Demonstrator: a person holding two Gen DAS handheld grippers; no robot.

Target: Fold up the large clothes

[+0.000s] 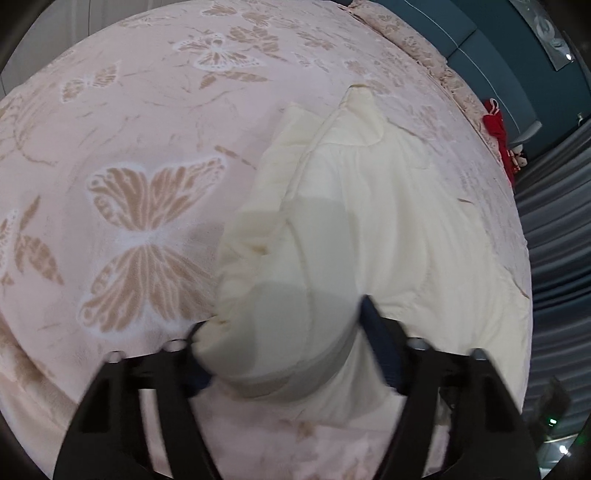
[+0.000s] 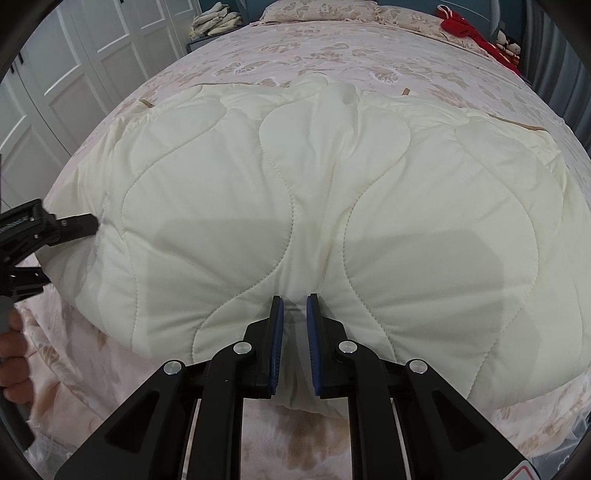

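A cream quilted garment (image 2: 314, 206) lies spread on a pink bed cover with butterfly print (image 1: 129, 147). In the left wrist view the garment (image 1: 351, 221) bunches into a thick fold between the fingers of my left gripper (image 1: 284, 332), whose jaws stand wide around it and press its sides. My right gripper (image 2: 295, 306) is shut on the near edge of the garment, cloth pinched between its blue pads (image 2: 279, 332). The left gripper also shows in the right wrist view (image 2: 74, 225), gripping the garment's left edge.
White wardrobe doors (image 2: 74, 55) stand left of the bed. A pillow (image 2: 325, 11) and a red garment (image 2: 465, 27) lie at the head of the bed. Folded cloth (image 2: 214, 22) sits on a blue stand. Grey curtains (image 1: 554, 221) hang on the right.
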